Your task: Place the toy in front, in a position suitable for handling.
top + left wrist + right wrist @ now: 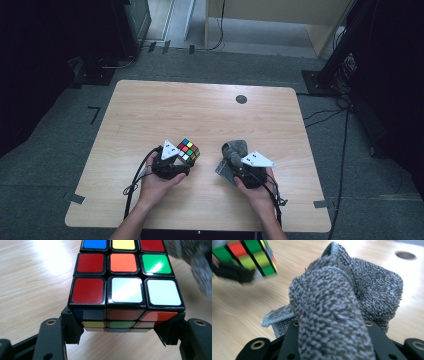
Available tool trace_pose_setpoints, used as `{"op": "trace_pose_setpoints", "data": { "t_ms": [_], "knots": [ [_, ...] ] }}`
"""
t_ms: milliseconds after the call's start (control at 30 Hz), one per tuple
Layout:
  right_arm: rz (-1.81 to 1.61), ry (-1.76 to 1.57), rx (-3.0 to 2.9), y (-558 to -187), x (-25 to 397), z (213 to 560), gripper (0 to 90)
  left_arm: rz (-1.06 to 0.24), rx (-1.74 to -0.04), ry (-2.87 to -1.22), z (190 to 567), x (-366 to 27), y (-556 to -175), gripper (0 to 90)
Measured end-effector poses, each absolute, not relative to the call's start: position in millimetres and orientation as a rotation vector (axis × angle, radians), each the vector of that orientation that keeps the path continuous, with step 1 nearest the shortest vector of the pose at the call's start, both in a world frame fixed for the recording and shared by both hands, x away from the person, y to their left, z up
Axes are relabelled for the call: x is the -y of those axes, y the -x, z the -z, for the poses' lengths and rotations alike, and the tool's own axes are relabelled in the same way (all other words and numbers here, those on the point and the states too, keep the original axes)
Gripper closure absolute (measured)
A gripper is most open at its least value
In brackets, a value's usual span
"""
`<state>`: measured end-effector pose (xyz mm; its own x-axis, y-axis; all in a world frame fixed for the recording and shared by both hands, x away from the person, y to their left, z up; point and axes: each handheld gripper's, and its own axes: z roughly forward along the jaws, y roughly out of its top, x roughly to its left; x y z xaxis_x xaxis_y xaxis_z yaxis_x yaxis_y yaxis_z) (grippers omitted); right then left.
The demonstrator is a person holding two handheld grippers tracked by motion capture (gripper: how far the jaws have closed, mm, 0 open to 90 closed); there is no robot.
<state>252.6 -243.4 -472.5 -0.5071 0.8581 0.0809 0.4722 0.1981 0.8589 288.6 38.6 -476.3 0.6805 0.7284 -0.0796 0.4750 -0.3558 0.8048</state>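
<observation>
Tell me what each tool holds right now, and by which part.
The left tool clamps the Rubik's cube by two opposite side faces. The right tool pinches the grey microfibre cloth at a bunched fold.

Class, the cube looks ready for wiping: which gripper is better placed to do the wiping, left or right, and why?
Right, probably. The right gripper is shut on the grey cloth, beside the cube, which the left gripper clamps and steadies.

The cube [125,282] has black edges and red, orange, green, white, blue and yellow squares. The cloth [342,312] is plain grey with a fuzzy nap. The table [150,115] is pale wood grain, with one dark round hole [241,99].
</observation>
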Motion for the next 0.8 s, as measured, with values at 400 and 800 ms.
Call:
{"op": "trace_pose_setpoints", "data": {
  "t_ms": [400, 800],
  "knots": [
    [-1.648, -1.163, -2.071, -245.8, 216.7, 441.9, 69.7, -0.28, -0.623, -2.05, 482.8, -33.9, -254.3, 34.3],
    [-1.592, -1.177, -2.14, -243.6, 205.5, 462.6, 70.3, -0.242, -0.519, -2.023, 476.9, -38.8, -248.7, 34.3]
  ]
}}
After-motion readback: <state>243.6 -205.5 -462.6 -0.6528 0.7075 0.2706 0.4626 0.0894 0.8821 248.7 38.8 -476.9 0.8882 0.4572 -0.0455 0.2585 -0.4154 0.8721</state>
